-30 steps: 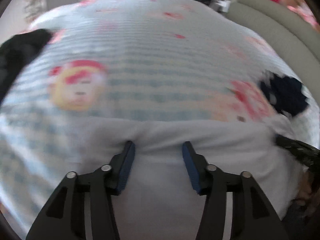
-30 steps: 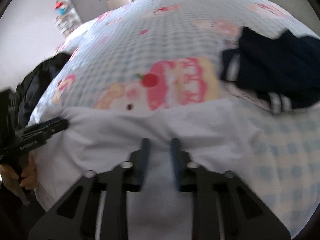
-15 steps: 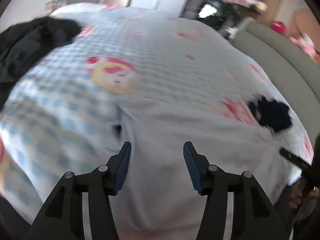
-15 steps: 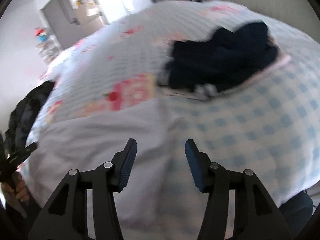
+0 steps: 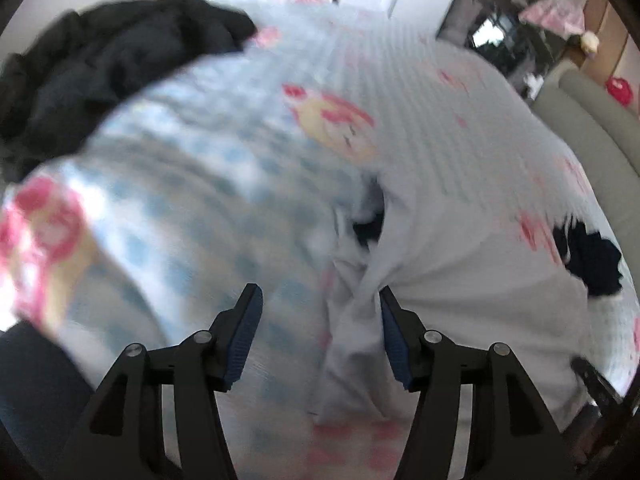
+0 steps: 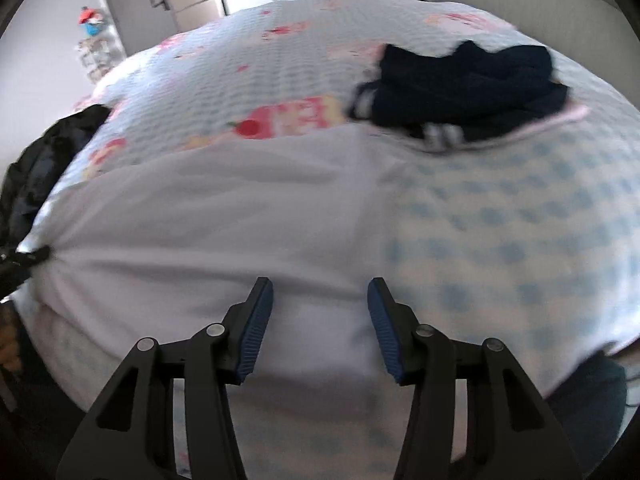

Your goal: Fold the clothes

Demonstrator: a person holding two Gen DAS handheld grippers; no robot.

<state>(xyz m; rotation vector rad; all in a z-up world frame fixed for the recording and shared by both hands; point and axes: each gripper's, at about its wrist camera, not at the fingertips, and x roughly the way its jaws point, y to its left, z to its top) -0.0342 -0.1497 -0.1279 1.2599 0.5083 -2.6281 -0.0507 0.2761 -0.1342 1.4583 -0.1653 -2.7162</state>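
Left tongs: jaws spread wide, nothing clamped between them. The bunched left edge of the white garment lies against the inner face of the right-hand finger; whether cloth and pad actually touch cannot be told through the motion blur.

Right tongs: jaws likewise wide apart and holding nothing. They hang over the near edge of the white garment, with the cloth showing in the gap between the blue pads.

The white garment lies spread across the near part of the bed, over a light blue checked bedspread printed with pink and yellow cartoon figures. In the right wrist view its surface is mostly flat, with creases running toward its left corner, where the tip of the other tool meets the cloth. In the left wrist view that same end is gathered into folds, with a dark opening above the folds.

A dark navy garment with white striped trim sits crumpled on the bedspread beyond the white garment's far right corner, just beside it. A black garment is heaped at the left edge of the bed, well apart from the navy one.

Beyond the bed: a grey door and a padded beige headboard along the right side. Both views are blurred by motion
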